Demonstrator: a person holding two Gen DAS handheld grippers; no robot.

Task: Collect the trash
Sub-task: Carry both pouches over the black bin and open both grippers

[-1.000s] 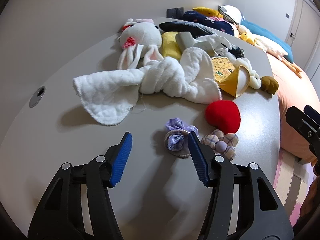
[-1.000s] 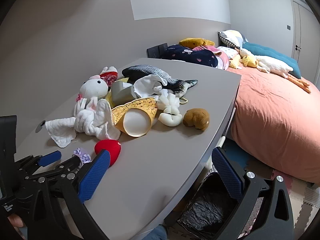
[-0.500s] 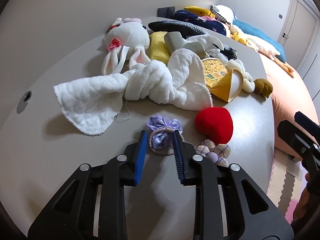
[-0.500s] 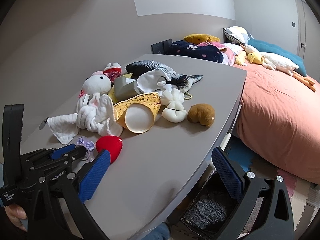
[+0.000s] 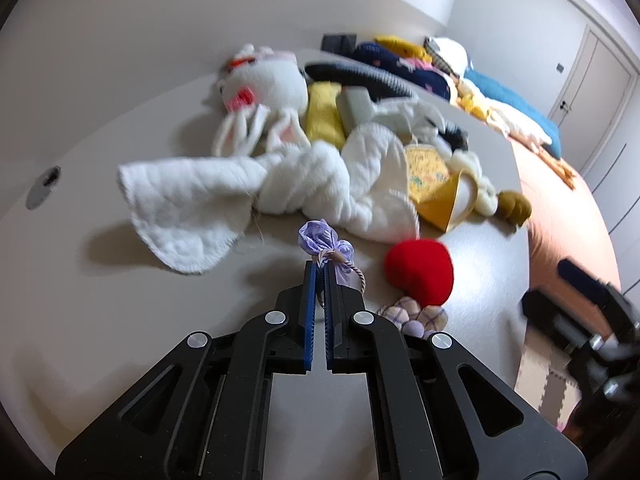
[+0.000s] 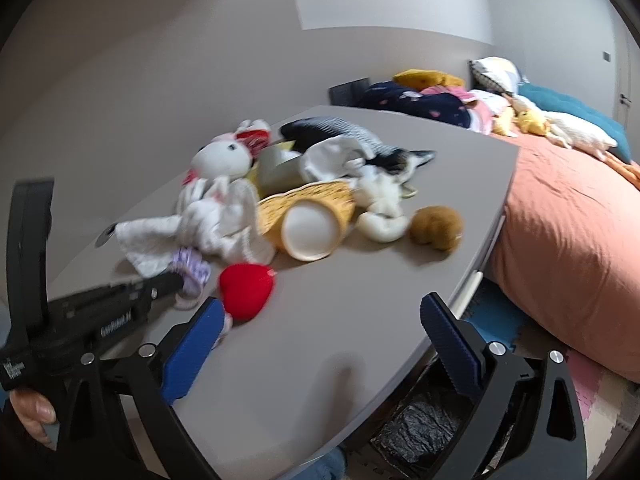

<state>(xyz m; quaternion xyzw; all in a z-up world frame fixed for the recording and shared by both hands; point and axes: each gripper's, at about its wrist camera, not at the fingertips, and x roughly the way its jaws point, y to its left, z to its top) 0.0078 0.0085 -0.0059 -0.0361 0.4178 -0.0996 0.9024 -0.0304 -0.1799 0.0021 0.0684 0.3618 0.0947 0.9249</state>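
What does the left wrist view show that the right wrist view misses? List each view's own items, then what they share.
Left wrist only: the left gripper, seen from behind, shut on the purple pouch; a checked fabric flower beside it.
Right wrist only: the bin with its black liner below the table edge; the open right gripper; a thumb.
Both: table, white cloth, red heart, yellow cup, rabbit, bed.

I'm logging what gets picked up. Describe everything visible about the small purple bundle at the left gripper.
The purple bundle is a small crinkled lilac wad, thin plastic or fabric by its look, cinched with a twisted beige cord. The left gripper, jaws just closed, pinches its near end. It sits before the white towel, left of the red plush.
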